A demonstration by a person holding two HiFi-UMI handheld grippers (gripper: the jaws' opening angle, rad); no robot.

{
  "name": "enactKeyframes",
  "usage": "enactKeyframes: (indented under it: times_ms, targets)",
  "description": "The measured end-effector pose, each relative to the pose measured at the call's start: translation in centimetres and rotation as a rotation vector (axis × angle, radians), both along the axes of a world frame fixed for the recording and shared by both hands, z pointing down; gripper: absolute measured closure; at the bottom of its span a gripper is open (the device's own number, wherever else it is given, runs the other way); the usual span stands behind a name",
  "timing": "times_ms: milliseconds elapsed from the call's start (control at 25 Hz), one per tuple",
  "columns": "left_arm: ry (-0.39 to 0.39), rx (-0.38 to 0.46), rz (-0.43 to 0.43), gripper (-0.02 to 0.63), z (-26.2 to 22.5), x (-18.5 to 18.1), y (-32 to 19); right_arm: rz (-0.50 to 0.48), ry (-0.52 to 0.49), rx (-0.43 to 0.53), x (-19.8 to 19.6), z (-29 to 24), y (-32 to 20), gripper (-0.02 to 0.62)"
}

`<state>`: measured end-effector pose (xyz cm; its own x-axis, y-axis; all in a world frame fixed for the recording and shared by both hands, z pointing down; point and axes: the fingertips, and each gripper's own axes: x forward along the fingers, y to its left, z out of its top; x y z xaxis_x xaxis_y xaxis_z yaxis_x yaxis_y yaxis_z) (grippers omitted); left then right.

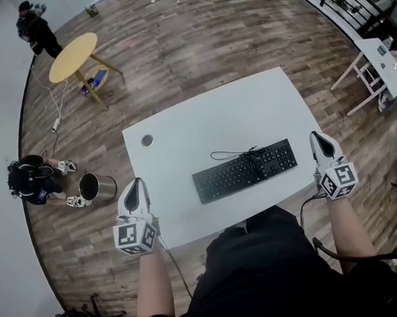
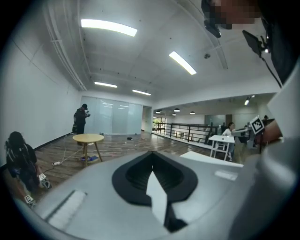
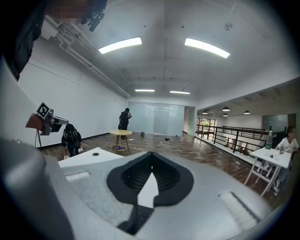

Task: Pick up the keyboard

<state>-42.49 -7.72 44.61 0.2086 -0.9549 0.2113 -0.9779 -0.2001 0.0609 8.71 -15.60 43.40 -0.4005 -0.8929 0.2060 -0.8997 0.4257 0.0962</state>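
A black keyboard [image 1: 245, 171] lies slightly askew on the white table [image 1: 236, 118], near its front edge. Its cable [image 1: 235, 153] is bunched along its far side. My left gripper [image 1: 136, 185] is shut and empty, just off the table's left front corner, well left of the keyboard. My right gripper [image 1: 320, 139] is shut and empty too, at the table's right edge, a short gap from the keyboard's right end. In the left gripper view the jaws [image 2: 151, 155] meet with nothing between them. The right gripper view shows the same for the right gripper [image 3: 151, 155].
A round hole [image 1: 147, 141] sits in the table's left part. On the wood floor to the left stand a metal bin [image 1: 95, 187] and a round yellow table [image 1: 73, 56]. One person crouches [image 1: 29, 180], another stands [image 1: 36, 30]. A white desk [image 1: 380, 63] is far right.
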Motion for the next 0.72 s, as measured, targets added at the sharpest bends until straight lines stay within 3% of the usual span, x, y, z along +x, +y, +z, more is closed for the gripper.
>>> enactKeyframes:
  times_ms: [240,480,720]
  targets:
    - [0.024,-0.064,0.148,0.601,3.7,4.2,-1.2,-0.030,0.037,-0.095,2.1,4.8,0.4,0.594]
    - [0.035,-0.158,0.135,0.601,7.3,6.5,-1.3,-0.084,0.054,-0.178,2.2,9.2,0.1,0.594]
    - [0.026,-0.196,0.100,0.601,8.2,7.2,-1.5,-0.100,0.037,-0.213,2.2,11.3,-0.2,0.594]
